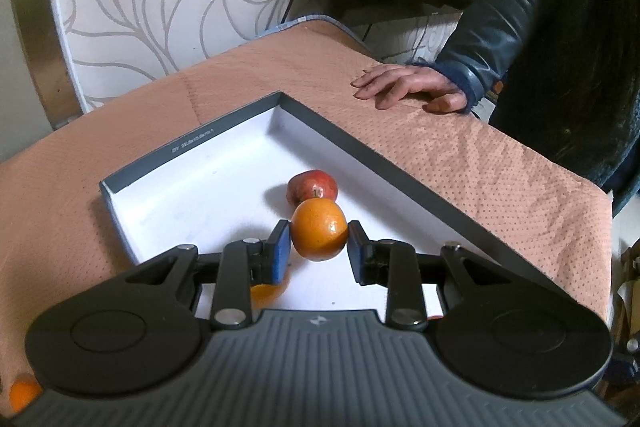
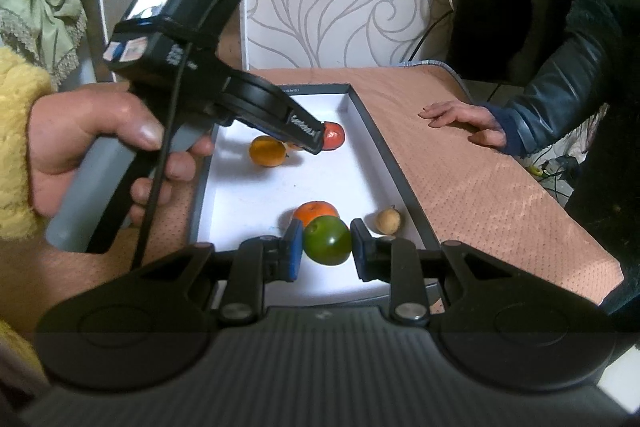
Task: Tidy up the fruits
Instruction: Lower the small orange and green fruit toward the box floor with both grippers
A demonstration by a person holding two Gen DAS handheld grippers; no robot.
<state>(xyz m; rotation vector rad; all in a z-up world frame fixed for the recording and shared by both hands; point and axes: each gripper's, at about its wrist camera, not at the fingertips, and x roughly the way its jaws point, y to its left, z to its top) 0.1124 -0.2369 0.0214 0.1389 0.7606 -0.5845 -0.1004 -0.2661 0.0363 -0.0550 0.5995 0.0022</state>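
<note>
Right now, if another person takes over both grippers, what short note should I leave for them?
Left gripper: shut on an orange fruit, above the box, near the red fruit.
Right gripper: shut on a green fruit at the box's near end.
In the box already: another orange fruit, a tangerine, a small tan fruit.
Left to do: put down both held fruits; one orange fruit is outside the box.
Another person's hand rests on the table.

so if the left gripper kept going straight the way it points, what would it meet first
Probably the red fruit, right behind the orange held in the left gripper; depth between them is unclear.
</note>
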